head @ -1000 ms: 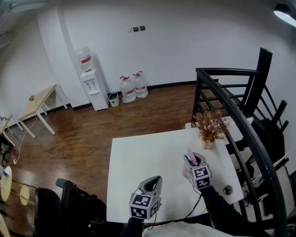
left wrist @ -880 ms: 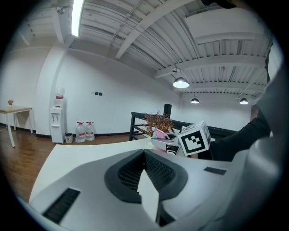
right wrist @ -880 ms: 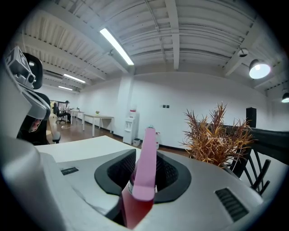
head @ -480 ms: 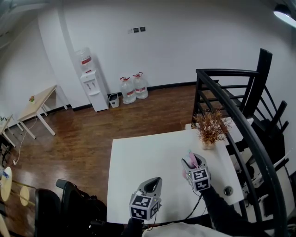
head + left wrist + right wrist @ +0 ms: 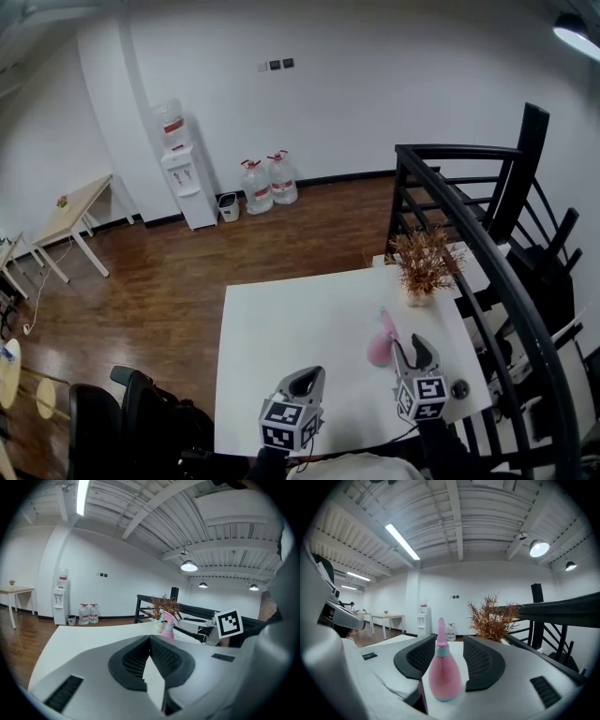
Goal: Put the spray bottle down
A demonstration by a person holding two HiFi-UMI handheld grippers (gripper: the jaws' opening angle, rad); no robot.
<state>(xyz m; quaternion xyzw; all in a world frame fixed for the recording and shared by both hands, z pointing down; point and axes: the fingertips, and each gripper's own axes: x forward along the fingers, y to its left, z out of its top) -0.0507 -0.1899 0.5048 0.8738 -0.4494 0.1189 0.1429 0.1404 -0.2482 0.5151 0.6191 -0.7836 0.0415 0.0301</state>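
The pink spray bottle (image 5: pixel 380 347) stands upright on the white table (image 5: pixel 291 328), free of any grip. My right gripper (image 5: pixel 415 349) is open just right of it and a little nearer me. In the right gripper view the pink spray bottle (image 5: pixel 442 677) rises in line with the gap of my right gripper (image 5: pixel 447 640), and neither pad touches it. My left gripper (image 5: pixel 302 377) hovers over the table's near edge, shut and empty. In the left gripper view the pink spray bottle (image 5: pixel 167 625) shows beyond the closed tips of my left gripper (image 5: pixel 150 639).
A dried plant in a small pot (image 5: pixel 424 264) stands behind the bottle at the table's far right. A small dark round object (image 5: pixel 459 386) lies near the right edge. A black railing (image 5: pixel 487 244) runs along the table's right side. A black chair (image 5: pixel 94 427) sits at lower left.
My right gripper opened, let go of the spray bottle and drew back toward me and to the right. The bottle stays standing on the table. The left gripper kept still.
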